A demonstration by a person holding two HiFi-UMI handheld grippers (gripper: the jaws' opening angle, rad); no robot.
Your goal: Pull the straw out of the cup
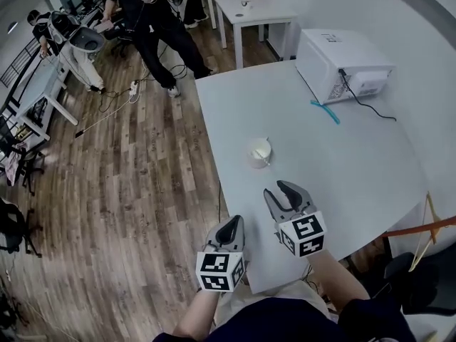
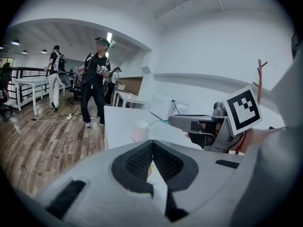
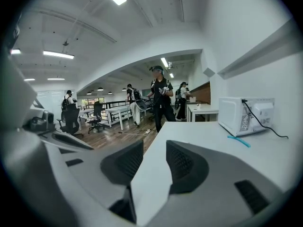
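Note:
A pale paper cup (image 1: 258,152) stands on the white table (image 1: 356,169) near its left edge; the left gripper view shows the cup (image 2: 140,131) ahead. A blue straw (image 1: 325,111) lies flat on the table by the microwave, well away from the cup, and shows again as a blue straw (image 3: 239,141) in the right gripper view. My right gripper (image 1: 278,189) hovers over the table short of the cup, jaws open with nothing between them (image 3: 154,150). My left gripper (image 1: 233,222) sits lower left, at the table's near corner, tips touching and holding nothing (image 2: 152,144).
A white microwave (image 1: 340,64) with a black cord stands at the table's far right. Wooden floor (image 1: 142,177) lies left of the table. People stand at the far end of the room (image 1: 153,20), near desks and chairs. A small white table (image 1: 246,9) is behind.

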